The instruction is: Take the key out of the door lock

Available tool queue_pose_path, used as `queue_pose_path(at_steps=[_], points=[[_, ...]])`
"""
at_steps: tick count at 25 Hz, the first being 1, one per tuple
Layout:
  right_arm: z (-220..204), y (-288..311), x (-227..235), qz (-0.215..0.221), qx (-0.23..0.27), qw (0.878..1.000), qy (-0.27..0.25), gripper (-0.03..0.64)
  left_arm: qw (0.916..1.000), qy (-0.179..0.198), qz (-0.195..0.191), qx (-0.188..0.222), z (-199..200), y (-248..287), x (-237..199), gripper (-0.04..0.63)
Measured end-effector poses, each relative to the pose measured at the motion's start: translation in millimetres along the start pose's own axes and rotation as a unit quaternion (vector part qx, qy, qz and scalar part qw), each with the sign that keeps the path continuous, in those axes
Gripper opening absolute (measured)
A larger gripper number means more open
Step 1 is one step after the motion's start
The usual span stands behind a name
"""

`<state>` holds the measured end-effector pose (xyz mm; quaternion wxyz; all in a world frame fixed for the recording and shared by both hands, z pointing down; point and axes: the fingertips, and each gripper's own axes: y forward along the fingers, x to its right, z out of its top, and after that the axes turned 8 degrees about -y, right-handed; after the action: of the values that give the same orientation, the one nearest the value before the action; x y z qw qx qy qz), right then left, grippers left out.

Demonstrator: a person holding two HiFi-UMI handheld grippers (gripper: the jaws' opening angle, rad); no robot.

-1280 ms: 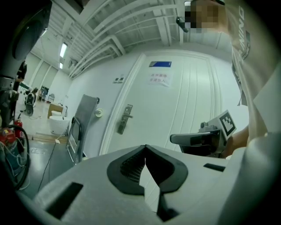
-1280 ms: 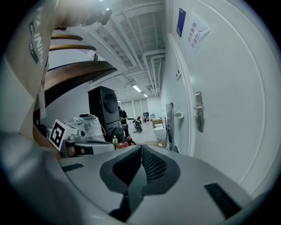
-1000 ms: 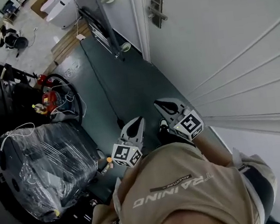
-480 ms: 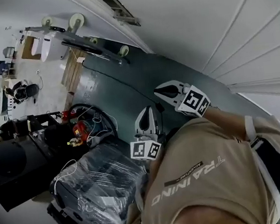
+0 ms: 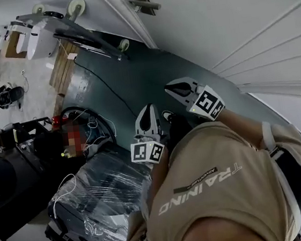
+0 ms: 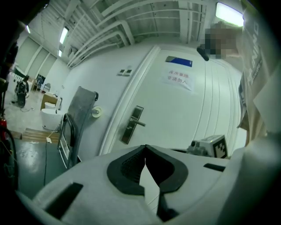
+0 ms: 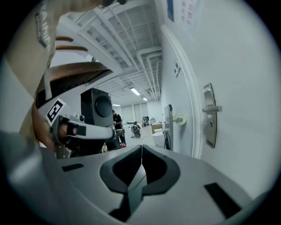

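door lock [image 6: 131,125] well apart from both grippers | left gripper [image 6: 145,151] jaws together, empty | right gripper [image 7: 141,151] jaws together, empty

Key indistinct on lock plate [image 6: 131,127] (cropped in head view).

Door [image 6: 193,118] smooth, painted; lock plate [image 6: 131,126] dull metal; floor [image 5: 134,76] matt; bundle [image 5: 105,198] in glossy plastic wrap.

Dim, even indoor light from ceiling strips; strong fisheye bending, dark vignetted corners.
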<state>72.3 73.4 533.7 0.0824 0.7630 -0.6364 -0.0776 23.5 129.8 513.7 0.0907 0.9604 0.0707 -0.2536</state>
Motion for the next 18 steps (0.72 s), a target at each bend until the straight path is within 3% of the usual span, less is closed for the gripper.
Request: queue_pose_path(at_steps=[3, 7, 10, 14, 18], points=[[38, 16, -15, -0.014, 0.019, 1.000, -0.015, 0.014, 0.9994, 0.034, -0.002, -0.007, 26, -11, -34, 0.009], [65, 41, 2, -0.047, 0.023, 0.999, 0.000, 0.014, 0.9959, 0.082, -0.019, 0.034, 89, -4, -57, 0.009], [89, 64, 8, -0.067, 0.040, 0.997, -0.015, 0.014, 0.9939, 0.092, -0.033, 0.052, 119, -5, -74, 0.009], [94, 88, 13, -0.091, 0.055, 0.994, 0.011, 0.015, 0.9936, 0.092, -0.051, 0.040, 127, -10, -95, 0.009], [73, 101, -5, -0.076, 0.020, 0.996, 0.031, 0.014, 0.9919, 0.122, -0.019, 0.032, 126, -24, -125, 0.009]])
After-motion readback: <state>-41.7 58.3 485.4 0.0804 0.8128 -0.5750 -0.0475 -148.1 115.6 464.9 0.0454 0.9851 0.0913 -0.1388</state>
